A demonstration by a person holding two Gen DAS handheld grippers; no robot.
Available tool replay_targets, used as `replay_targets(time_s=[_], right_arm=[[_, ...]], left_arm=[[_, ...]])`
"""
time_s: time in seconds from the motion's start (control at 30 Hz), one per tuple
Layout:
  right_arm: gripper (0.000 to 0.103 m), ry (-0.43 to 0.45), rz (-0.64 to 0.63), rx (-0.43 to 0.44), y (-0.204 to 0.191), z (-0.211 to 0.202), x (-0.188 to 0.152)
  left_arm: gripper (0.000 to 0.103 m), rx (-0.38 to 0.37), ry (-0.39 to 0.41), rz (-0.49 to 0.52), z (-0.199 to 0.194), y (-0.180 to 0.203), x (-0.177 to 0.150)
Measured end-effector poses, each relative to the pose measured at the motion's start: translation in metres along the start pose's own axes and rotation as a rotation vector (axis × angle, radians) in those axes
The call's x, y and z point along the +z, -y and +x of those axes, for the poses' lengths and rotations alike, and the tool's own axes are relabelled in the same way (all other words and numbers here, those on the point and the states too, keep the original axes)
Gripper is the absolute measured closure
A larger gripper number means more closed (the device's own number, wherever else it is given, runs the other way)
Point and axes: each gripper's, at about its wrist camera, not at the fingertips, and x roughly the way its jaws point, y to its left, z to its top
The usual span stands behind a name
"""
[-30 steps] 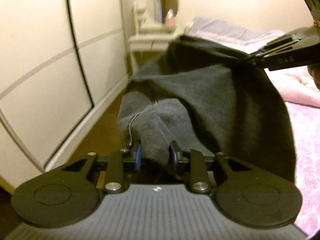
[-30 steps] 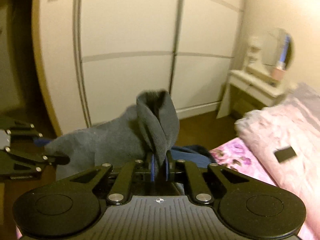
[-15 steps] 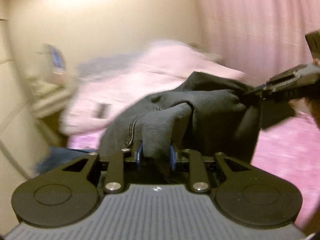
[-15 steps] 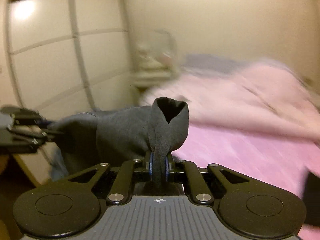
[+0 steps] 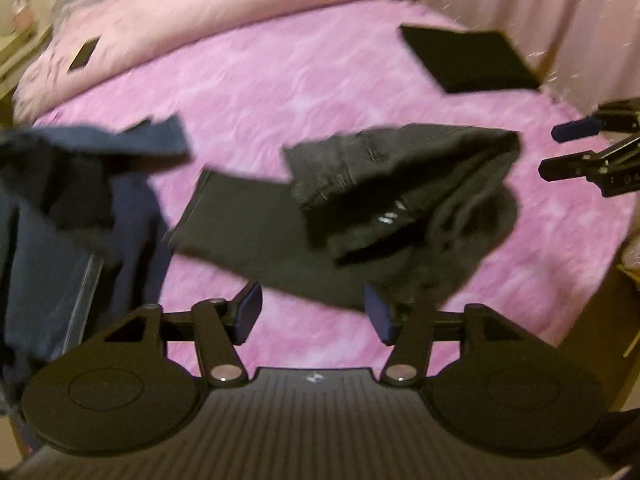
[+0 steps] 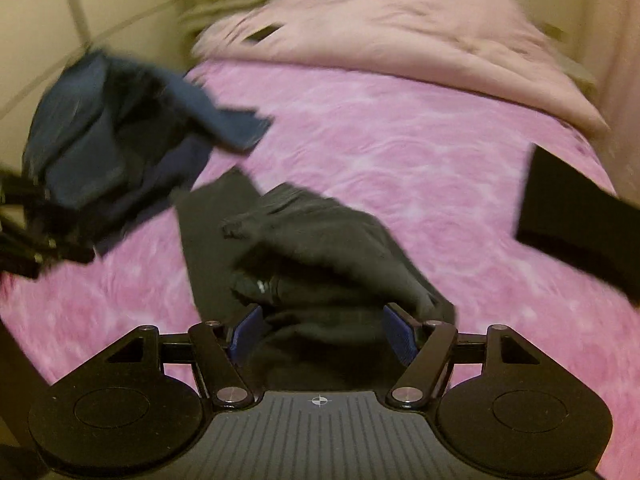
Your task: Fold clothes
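A dark grey garment (image 5: 384,200) lies crumpled on the pink bed cover (image 5: 304,80), one flat part spread toward the left; it also shows in the right wrist view (image 6: 320,248). My left gripper (image 5: 314,316) is open and empty just in front of the garment's near edge. My right gripper (image 6: 324,330) is open, its blue pads (image 6: 246,330) on either side of the garment's near edge without gripping it. The right gripper also shows at the right edge of the left wrist view (image 5: 592,152).
A heap of dark blue clothes (image 5: 60,216) lies at the left side of the bed, also in the right wrist view (image 6: 116,140). A folded black piece (image 5: 468,58) lies at the far right. A pale pink duvet (image 6: 400,28) is bunched at the head.
Both grippers swung from the wardrobe side over the bed, opened and let go of the dark grey garment, which now lies on the pink cover.
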Motion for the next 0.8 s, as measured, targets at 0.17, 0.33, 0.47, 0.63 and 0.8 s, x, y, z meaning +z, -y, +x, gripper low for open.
replay_targets(time_s=[0.17,0.33,0.47,0.63,0.8], right_arm=[[0.031,-0.078,-0.365,-0.091,-0.053,0.086,0.005],[0.031,-0.246,-0.672,-0.11,-0.065,0.153,-0.016],[0.041,-0.32,-0.762,-0.108,-0.059,0.168,-0.022],[0.091,-0.24,-0.672,-0.128,-0.045,0.139,-0.002],[0.094,-0.072,-0.16,-0.173,0.024,0.073,0.041]], left_arm=[[0.046,0.025,-0.027,0.004,0.024,-0.03,-0.008],[0.044,-0.055,-0.029,-0.036,0.058,-0.054,-0.009],[0.044,-0.142,-0.03,-0.086,0.08,-0.063,-0.005],[0.043,-0.227,-0.028,-0.149,0.099,-0.063,0.008],[0.041,-0.29,-0.037,-0.274,0.115,-0.058,0.024]])
